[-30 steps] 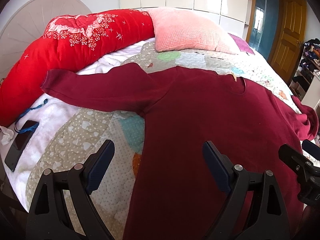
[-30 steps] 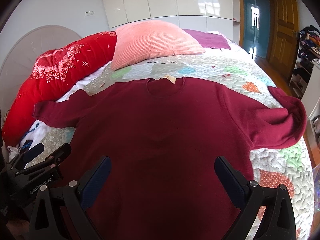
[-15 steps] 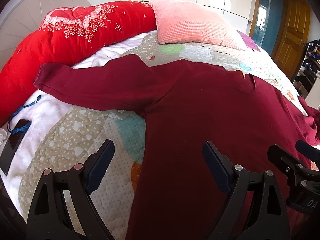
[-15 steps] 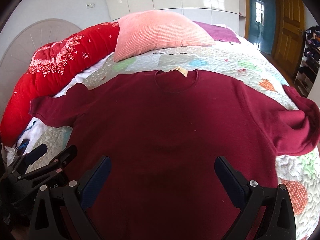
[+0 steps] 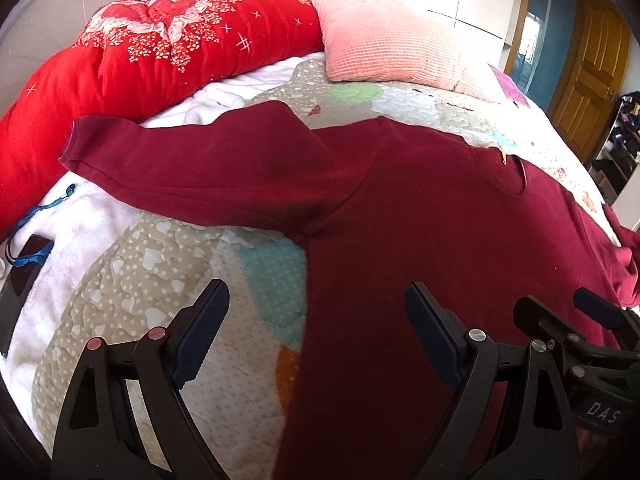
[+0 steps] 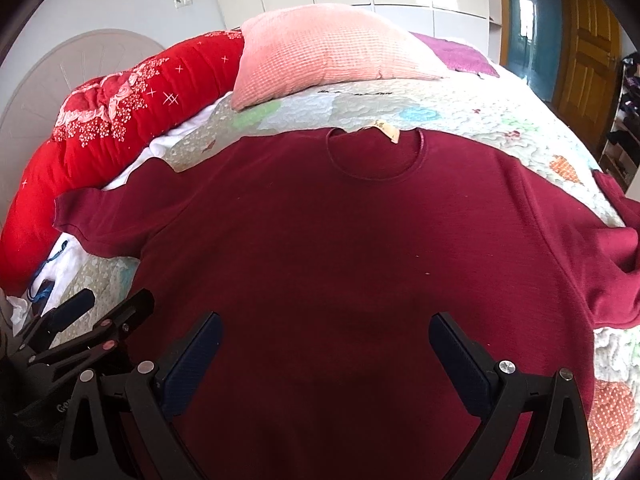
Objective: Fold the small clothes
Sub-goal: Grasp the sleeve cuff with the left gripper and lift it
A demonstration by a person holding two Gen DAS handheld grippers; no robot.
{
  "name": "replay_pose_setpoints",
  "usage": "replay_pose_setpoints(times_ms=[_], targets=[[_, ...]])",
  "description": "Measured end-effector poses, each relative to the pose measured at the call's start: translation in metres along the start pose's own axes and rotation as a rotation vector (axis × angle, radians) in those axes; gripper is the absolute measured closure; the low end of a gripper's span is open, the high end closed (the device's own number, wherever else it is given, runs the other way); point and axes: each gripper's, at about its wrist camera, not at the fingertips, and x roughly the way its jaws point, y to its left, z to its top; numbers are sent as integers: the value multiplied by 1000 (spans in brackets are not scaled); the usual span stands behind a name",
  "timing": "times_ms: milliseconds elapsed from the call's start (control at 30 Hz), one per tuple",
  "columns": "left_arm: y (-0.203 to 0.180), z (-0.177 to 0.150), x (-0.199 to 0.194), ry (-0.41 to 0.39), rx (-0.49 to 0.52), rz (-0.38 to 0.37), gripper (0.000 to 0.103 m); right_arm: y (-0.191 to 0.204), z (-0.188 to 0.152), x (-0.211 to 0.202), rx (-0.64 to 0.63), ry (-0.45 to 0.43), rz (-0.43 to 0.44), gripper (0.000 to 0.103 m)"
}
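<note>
A dark red long-sleeved top (image 6: pixel 340 240) lies flat on the quilted bed, neck hole with a tan label (image 6: pixel 386 132) at the far side. Its left sleeve (image 5: pixel 192 172) stretches out to the left; its right sleeve (image 6: pixel 616 256) is bunched at the bed's right edge. My left gripper (image 5: pixel 316 320) is open and empty above the top's left side seam. My right gripper (image 6: pixel 324 344) is open and empty above the top's lower middle. Each gripper shows in the other's view, the right one (image 5: pixel 568 320) and the left one (image 6: pixel 104 308).
A red quilt roll (image 5: pixel 132 64) and a pink pillow (image 6: pixel 328 52) lie along the far side of the bed. A dark phone with a blue cord (image 5: pixel 20 276) lies at the left edge. A wooden door (image 6: pixel 588 52) and shelves (image 5: pixel 620 144) stand at the right.
Both grippers have moved forward and lower over the top, which now fills more of both views. Both stay open and empty. The top has not moved.
</note>
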Motion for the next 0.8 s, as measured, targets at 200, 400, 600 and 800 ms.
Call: replay_pose_setpoints(times_ms=[200,400,600,800], targets=[[64,21,3,-23,-108,76,13,8,2,6,-20,12,18,1],[182,46,25,-43,-420,143,13,11,3,6,-9,21,44,1],[245,62,73,22,-619,161,22,17,3,10,-22,37,59,1],[253,84,100,-24,-630,252,22,15,5,14,-1,38,68,1]])
